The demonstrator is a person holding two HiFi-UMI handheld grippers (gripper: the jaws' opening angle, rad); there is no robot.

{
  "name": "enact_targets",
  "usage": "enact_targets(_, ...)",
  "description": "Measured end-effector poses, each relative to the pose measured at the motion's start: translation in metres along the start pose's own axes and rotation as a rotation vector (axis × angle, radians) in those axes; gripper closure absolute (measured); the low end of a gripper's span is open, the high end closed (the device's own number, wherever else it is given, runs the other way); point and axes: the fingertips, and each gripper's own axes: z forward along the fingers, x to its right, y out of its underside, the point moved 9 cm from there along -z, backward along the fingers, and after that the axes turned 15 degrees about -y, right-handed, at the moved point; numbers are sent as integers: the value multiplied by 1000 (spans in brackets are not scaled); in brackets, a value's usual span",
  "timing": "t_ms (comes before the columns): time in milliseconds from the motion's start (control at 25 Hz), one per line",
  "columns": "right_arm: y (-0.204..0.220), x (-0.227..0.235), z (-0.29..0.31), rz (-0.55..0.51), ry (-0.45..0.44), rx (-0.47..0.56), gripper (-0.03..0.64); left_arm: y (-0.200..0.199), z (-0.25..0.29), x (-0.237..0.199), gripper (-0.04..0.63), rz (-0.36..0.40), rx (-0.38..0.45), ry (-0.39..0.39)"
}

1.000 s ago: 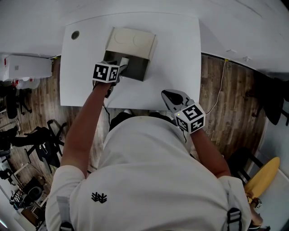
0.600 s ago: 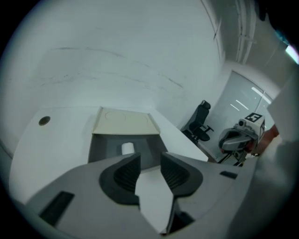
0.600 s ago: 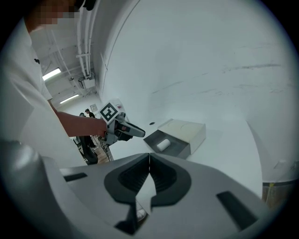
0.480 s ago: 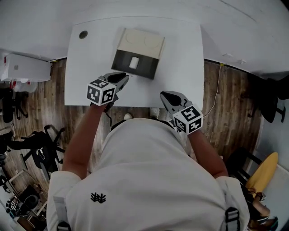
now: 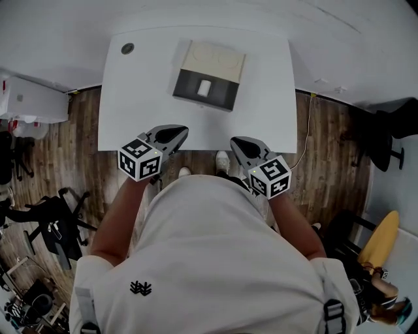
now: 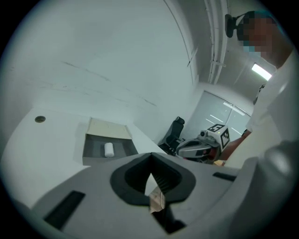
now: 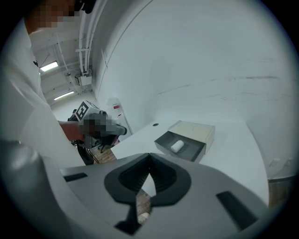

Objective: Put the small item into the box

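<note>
On the white bench [image 5: 261,98] the small item [image 5: 204,87] is found inside the box [image 5: 212,62] by the far edge, the left gripper [image 5: 176,134] and right gripper [image 5: 240,145] are held closed and empty at the near edge, and nothing further is judged needed.

I seem to be in an office or lab room. A white surface [image 5: 261,98] with a cable hole [image 5: 127,48] stands against a bare white wall [image 5: 196,13] on a wood-plank floor [image 5: 333,163]. Black office chairs [image 5: 60,222] crowd the left, and another chair [image 5: 385,134] stands on the right. Strip lights [image 7: 48,66] and pipes [image 7: 85,42] run overhead.
</note>
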Motion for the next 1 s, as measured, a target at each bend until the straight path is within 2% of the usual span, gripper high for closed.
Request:
enact_targets(200,3,-26,14,-16,10,-5,609,15,-30,2,589,23,-11,72)
enact_targets(560,16,-68,25,-10,35,17,611,37,-75,-3,589,52,5,97)
enact_targets(1000,17,-90,25,-24,60,14,611,39,-83,3,589,49,44,133)
